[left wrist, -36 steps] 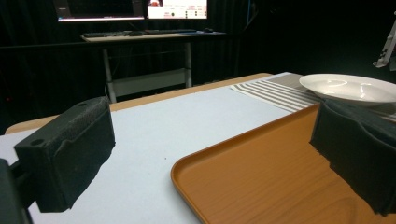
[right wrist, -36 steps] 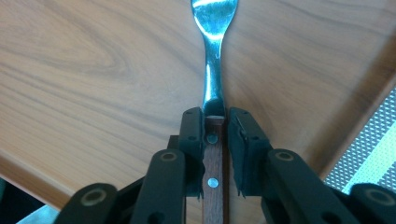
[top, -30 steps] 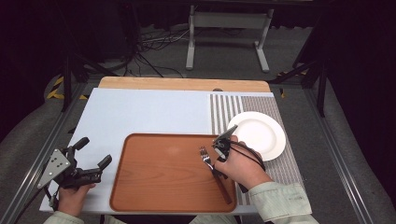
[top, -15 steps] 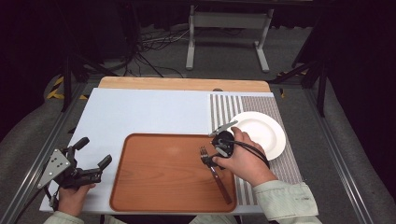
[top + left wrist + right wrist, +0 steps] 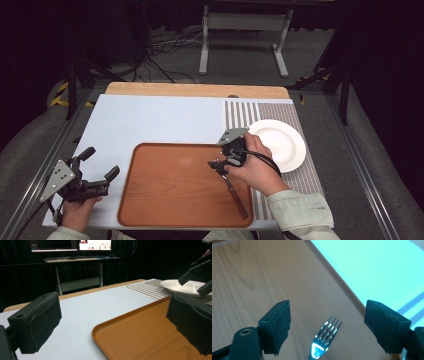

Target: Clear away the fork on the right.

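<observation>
A rounded-corner wooden tray, orange-brown with a smooth grained surface and a low raised lip, lies at the lower centre of the high view on a pale blue matte table top. A polished metal fork rests on the tray near its right edge, four tines catching the light at the lower centre of the right gripper view; in the high view its dark handle runs toward the lower right.

To the right of the tray, a grey-and-white striped placemat carries a round, glossy white plate with a shallow rim.

The right gripper, black with blocky foam-like pads, sits over the fork's head at the middle of the high view. Its jaws have just been opening and now stand spread wide, the tines lying between them with neither pad touching the metal.

The left gripper, at the lower left of the high view, is held just off the tray's left edge above the blue surface. Its two coarse black pads stand far apart and grip nothing; the tray's curved corner shows between them in the left gripper view.
</observation>
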Available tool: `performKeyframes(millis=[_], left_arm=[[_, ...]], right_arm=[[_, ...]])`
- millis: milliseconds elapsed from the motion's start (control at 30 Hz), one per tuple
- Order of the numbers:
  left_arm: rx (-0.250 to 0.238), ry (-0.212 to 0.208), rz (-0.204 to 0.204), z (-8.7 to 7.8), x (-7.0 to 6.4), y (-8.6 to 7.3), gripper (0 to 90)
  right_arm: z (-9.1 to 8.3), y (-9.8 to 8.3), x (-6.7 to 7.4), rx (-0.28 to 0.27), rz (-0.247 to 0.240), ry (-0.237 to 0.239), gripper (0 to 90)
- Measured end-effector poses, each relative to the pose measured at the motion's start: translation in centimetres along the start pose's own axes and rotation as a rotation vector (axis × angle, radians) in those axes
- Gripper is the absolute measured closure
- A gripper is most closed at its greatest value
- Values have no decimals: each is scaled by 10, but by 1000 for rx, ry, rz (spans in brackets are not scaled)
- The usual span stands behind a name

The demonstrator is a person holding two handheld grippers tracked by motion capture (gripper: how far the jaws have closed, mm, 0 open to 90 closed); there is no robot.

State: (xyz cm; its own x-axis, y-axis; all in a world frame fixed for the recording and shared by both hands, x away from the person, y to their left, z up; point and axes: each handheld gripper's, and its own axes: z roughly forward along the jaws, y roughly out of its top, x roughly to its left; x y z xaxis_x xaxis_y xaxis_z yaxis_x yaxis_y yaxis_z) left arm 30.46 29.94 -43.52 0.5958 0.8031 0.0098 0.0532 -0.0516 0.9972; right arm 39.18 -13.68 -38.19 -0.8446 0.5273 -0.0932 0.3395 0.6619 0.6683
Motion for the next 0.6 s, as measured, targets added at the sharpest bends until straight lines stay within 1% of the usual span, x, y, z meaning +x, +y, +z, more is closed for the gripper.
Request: performKeyframes(millis=[100,200,233,300,400,500,600], left_arm=[[-1,3,0,0,0,0,5],[-1,2,0,0,0,0,5],[-1,2,0,0,0,0,5],[-1,2,1,0,0,0,5],[1,0,0,0,0,0,5],[-1,2,1,0,0,0,5],[-1,3,0,0,0,0,5]], right_arm=[[4,2,0,-13,-13,18,296],[9,2,0,-18,-32,34,371],[9,2,0,-18,-32,34,371],[13,2,0,-12,-44,50,475],[18,1,1,14,-78,56,623],[23,1,0,40,-104,65,750],[27,0,0,57,-115,69,842]])
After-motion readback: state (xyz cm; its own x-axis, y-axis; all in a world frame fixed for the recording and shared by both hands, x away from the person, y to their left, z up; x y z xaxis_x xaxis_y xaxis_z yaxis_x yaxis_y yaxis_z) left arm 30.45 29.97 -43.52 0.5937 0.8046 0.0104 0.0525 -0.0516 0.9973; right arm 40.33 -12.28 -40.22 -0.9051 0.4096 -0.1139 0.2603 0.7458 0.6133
